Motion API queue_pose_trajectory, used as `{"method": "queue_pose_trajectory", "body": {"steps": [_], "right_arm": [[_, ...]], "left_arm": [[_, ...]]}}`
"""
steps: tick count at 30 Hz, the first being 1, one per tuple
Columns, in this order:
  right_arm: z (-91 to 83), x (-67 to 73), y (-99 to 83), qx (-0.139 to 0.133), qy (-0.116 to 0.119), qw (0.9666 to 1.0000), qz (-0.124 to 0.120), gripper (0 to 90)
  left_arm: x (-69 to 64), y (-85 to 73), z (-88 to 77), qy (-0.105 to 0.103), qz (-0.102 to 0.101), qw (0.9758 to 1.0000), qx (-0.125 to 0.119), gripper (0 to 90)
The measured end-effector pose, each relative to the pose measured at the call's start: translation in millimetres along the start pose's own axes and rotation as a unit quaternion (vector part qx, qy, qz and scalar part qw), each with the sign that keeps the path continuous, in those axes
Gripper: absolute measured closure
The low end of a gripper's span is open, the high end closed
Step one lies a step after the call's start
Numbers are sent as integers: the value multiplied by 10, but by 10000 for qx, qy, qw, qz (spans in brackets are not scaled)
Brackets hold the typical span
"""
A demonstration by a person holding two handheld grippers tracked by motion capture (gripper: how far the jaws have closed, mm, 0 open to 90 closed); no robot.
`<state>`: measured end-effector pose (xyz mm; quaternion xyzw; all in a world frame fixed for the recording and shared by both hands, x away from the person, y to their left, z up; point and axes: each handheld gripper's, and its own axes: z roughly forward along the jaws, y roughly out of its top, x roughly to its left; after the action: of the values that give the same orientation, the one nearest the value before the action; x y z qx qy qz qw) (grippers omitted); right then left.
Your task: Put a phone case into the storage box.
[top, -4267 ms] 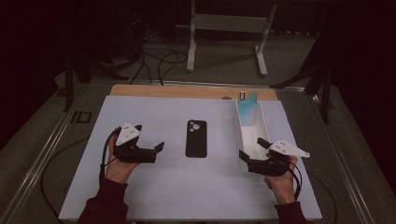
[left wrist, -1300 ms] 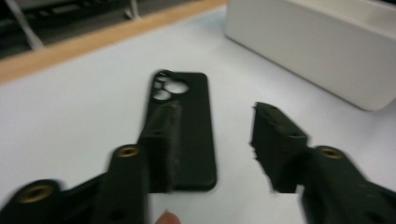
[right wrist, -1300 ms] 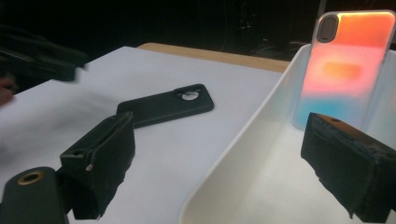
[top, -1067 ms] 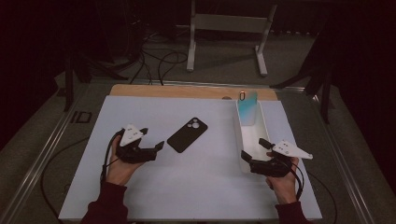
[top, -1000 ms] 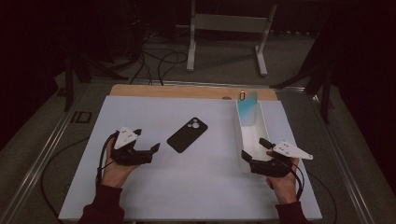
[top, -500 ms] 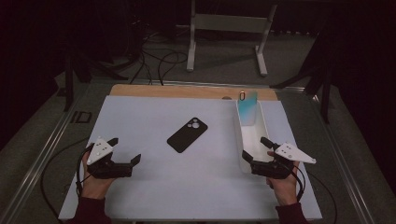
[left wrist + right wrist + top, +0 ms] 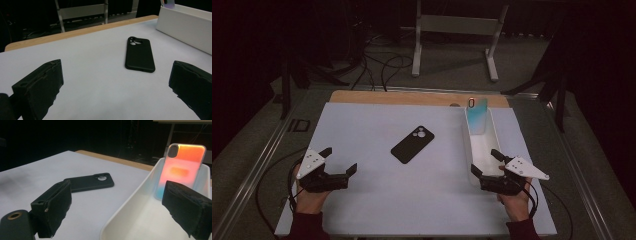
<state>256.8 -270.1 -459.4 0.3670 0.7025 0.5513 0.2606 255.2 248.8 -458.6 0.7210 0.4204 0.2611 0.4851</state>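
A black phone case lies flat and slanted in the middle of the white mat, camera cutout toward the far side; it also shows in the left gripper view and the right gripper view. My left gripper rests near the mat's front left, well short of the case. Its jaws have just been opening and stand wide with nothing between them. My right gripper is open at the near end of a white tray. A colourful phone case leans upright at the tray's far end.
A wooden strip runs along the mat's far edge. A metal stand and cables sit on the floor beyond the table. A small dark object lies off the mat's left edge.
My left hand has drawn back leftward and toward the near edge, away from the black case, which now lies slanted rather than straight. The right hand has stayed put.
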Motion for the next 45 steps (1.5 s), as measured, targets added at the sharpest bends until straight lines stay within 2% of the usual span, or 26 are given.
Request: {"method": "queue_pose_trajectory", "body": {"steps": [5, 8, 11, 19, 24, 31, 37, 45], "right_arm": [[-12, -13, 6, 31, -20, 10000, 59, 88], [-20, -26, 9, 51, -71, 9999, 61, 85], [-25, -27, 14, 63, -137, 9999, 26, 81], [-25, -7, 26, 80, -146, 9999, -48, 77], [-18, -9, 29, 125, -171, 9998, -70, 77], [-4, -10, 32, 146, -135, 9998, -84, 77], [11, 2, 29, 187, -108, 9997, -92, 77], [12, -2, 32, 189, -110, 9997, -79, 77]], "left_arm": [[-16, 62, 65, 10, 57, 9997, 217, 0], [-46, 140, 156, -82, 108, 9992, 384, 0], [-83, 223, 261, -187, 227, 9978, 587, 0], [-195, 388, 541, -376, 484, 9943, 870, 0], [-245, 463, 772, -547, 471, 9917, 1065, 0], [-362, 553, 1111, -662, 591, 9869, 1351, 0], [-430, 562, 1406, -726, 741, 9802, 1684, 0], [-471, 522, 1695, -797, 718, 9738, 2006, 0]]}}
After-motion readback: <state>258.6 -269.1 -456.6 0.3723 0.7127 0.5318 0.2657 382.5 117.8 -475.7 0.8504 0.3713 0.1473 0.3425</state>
